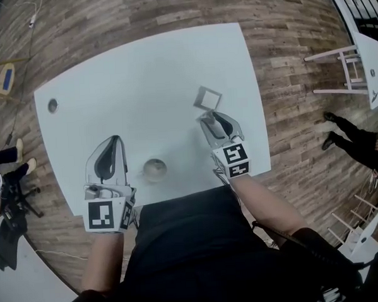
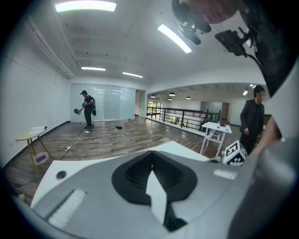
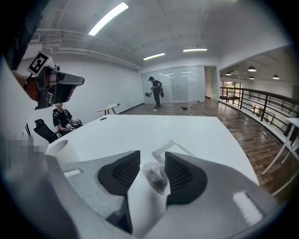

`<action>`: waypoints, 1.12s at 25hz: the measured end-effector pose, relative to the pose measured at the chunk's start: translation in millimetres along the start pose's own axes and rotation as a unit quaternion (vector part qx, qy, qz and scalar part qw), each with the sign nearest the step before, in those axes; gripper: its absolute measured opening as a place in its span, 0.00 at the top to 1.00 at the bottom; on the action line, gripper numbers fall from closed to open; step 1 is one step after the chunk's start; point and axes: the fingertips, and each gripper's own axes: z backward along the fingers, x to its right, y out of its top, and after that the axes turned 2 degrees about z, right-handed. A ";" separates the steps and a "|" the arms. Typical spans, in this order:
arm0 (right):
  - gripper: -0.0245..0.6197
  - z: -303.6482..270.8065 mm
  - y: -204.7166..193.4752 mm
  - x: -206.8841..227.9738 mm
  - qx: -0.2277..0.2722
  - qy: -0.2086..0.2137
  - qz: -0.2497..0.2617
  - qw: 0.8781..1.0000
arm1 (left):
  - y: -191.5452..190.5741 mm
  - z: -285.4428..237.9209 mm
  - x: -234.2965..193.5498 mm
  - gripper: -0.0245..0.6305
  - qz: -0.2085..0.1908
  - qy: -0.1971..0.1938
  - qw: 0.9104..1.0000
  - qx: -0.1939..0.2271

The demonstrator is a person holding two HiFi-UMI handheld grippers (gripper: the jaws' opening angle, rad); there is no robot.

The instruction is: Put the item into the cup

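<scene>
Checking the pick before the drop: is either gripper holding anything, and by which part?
The right gripper pinches a small clear packet by its sides, between the pads. The left gripper is shut on nothing.

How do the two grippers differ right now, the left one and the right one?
The left gripper has its jaws shut together on nothing, while the right gripper has its jaws clamped on a small clear item. The left gripper sits beside the cup; the right gripper is nearer the flat square thing. Both are grey and over the white table.
</scene>
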 end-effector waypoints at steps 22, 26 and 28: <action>0.96 -14.6 -24.3 8.6 -0.057 -0.027 0.007 0.998 | -2.4 9.8 -13.0 0.95 -0.006 -0.002 1.000 -0.006; 0.96 -8.0 -18.5 10.2 -0.043 -0.038 0.008 0.998 | -0.6 11.8 -13.0 0.95 -0.005 -0.007 1.000 -0.001; 0.96 -6.4 -18.7 11.1 -0.039 -0.041 0.010 0.998 | -1.9 13.2 -12.5 0.95 -0.007 -0.010 1.000 0.000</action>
